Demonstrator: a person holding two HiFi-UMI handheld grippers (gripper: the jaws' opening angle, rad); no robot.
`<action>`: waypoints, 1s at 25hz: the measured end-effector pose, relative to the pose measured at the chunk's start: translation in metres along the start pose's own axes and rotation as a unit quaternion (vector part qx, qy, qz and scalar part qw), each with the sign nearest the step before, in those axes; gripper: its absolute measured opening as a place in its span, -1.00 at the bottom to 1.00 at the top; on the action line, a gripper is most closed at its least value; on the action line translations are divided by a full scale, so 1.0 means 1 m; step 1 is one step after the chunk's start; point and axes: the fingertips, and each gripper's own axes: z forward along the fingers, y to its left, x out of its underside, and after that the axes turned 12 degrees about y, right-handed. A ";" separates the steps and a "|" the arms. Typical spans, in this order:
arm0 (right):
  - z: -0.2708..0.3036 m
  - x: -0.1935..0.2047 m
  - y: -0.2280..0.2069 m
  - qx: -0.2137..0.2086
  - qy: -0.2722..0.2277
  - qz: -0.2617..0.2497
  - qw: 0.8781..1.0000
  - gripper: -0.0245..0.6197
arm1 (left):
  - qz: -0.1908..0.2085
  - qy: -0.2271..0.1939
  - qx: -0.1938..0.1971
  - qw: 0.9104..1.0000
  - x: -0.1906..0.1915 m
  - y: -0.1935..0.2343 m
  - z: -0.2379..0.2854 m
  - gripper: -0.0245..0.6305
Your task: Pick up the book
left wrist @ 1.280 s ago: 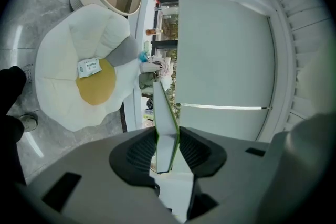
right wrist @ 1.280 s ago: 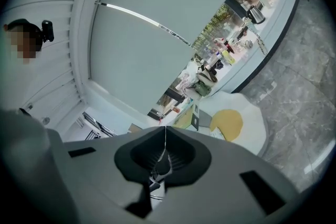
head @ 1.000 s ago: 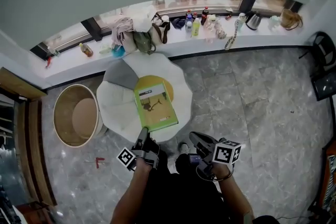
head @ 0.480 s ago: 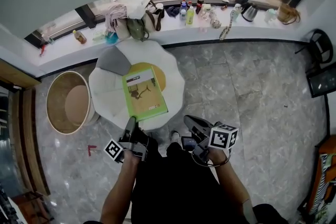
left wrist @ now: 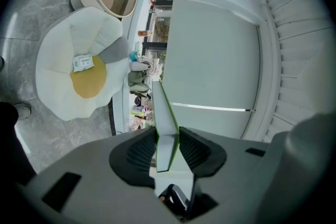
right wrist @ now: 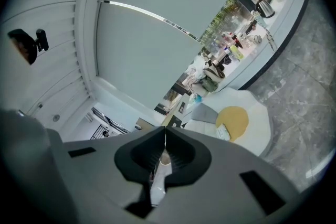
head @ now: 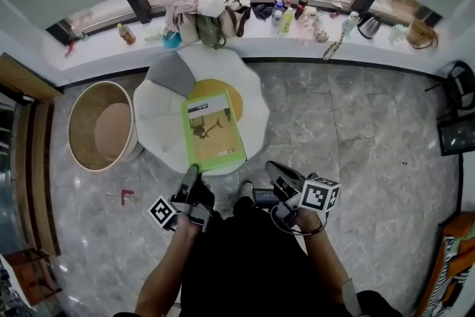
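Left gripper: clamped on the book, and the left gripper view has both ribbed pads flat on the covers at the near edge.
Right gripper: jaws pressed together on nothing, idling just right of the left one.
Step in hand: looks like the lift, with one gripper carrying the whole book from one end.
Doing it well: the book juts straight out from the jaws, so its far end will want to droop. A firm pinch, a level wrist and a straight rise should do it, with no roll, or the covers may slide out of the pads.
Book, place: runs straight ahead of the left gripper, apparently clear above the cushion.
Book, look: thin and flat, with a bright green cover, a white title block at the far end and a pale picture panel. Edge-on it is a slim green-trimmed slab.
Cushion: white with a yellow centre, beneath and beyond the book.
Tub: round and open, to the far left.
Sill: farthest out, lined with bags and bottles.
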 end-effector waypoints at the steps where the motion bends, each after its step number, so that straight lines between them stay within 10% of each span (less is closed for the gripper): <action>1: 0.002 0.002 0.002 0.001 0.000 0.000 1.000 -0.87 | -0.001 0.001 0.000 1.000 0.002 -0.001 -0.005 -0.47; 25: 0.043 0.151 0.112 0.022 -0.036 -0.012 0.999 -0.87 | 0.029 0.043 0.007 0.999 -0.013 -0.022 -0.197 -0.47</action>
